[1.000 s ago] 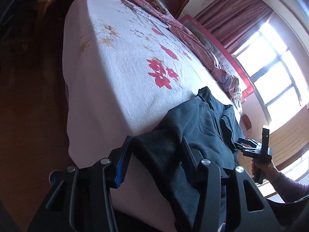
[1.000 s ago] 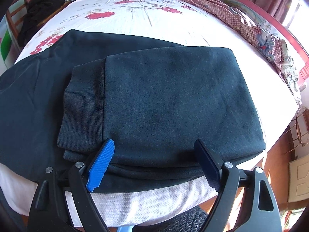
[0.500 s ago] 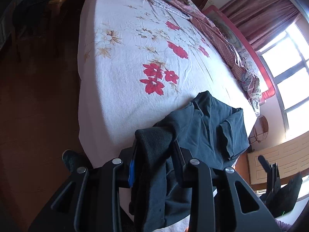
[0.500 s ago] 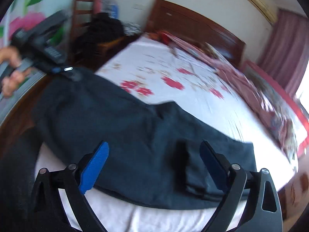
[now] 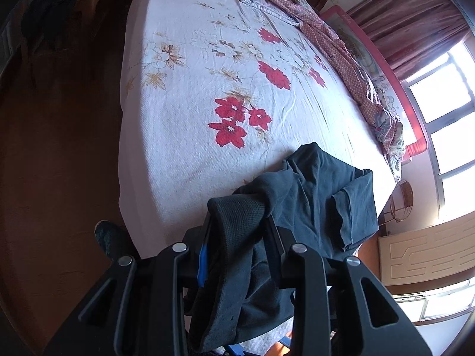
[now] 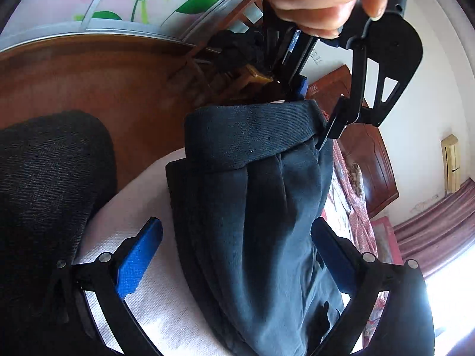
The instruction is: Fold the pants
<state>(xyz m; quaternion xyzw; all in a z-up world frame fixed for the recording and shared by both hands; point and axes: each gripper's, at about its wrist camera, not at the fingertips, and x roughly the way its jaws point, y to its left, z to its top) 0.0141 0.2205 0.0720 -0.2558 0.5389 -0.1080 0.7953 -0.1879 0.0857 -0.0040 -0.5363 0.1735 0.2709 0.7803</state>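
Pants (image 5: 320, 195) waistband pinched in left tongs (image 5: 237, 237) — right tongs (image 6: 237, 246) spread, straddling hanging fabric.

Black frames, blue fingers (image 6: 139, 259), silver screws.

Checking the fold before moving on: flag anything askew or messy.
The pants lie bunched and creased at the bed corner, waistband hanging from the left gripper, not flat.
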